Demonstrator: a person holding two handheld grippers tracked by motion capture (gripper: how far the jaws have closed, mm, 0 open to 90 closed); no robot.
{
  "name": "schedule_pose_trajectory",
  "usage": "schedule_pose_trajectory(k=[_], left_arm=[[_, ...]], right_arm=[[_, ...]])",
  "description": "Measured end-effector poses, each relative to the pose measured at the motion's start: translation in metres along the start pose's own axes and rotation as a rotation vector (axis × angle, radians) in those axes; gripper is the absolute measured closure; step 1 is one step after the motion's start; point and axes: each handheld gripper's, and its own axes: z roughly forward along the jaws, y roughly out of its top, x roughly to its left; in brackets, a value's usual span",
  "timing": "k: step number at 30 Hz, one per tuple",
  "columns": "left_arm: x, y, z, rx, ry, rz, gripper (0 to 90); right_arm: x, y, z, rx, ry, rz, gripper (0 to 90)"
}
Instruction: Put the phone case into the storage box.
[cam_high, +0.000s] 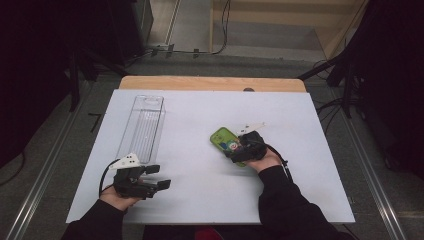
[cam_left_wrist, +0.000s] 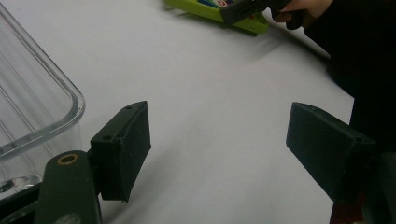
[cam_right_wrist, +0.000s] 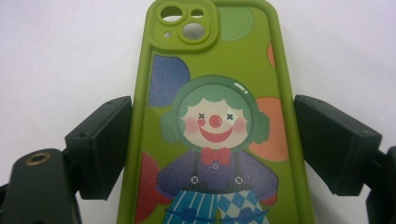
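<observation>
A green phone case (cam_right_wrist: 215, 70) printed with a clown lies flat on the white table (cam_high: 200, 115), right of centre, camera cut-out pointing away. My right gripper (cam_high: 239, 150) straddles its near half. In the right gripper view both black pads sit against the case's long sides, so the right gripper (cam_right_wrist: 212, 149) is shut on it. My left gripper (cam_high: 157, 176) rests low at the front left, open, with bare table between its pads (cam_left_wrist: 126, 144). The left gripper view also catches the phone case (cam_left_wrist: 205, 10) and the right hand at the top.
A long clear plastic container (cam_high: 143, 127) stands on the left half of the table, its near rounded corner (cam_left_wrist: 70, 100) just left of my left gripper. A wooden table edge (cam_high: 210, 82) runs along the back. Floor cables lie beyond it.
</observation>
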Motion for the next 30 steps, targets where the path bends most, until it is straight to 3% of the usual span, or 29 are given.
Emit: schedule_pose_trajectory(k=[19,24,30], left_arm=[[0.0,0.001,0.0,0.002,-0.01,-0.029,22.2],[0.0,0.002,0.002,0.023,-0.003,-0.034,22.2],[-0.002,0.005,0.004,0.03,-0.016,-0.063,22.2]], right_arm=[[0.005,0.01,-0.024,-0.064,0.069,0.074,14.4],[0.007,0.012,-0.032,-0.089,0.096,0.109,14.4],[0.01,0.013,-0.036,-0.104,0.096,0.138,14.4]])
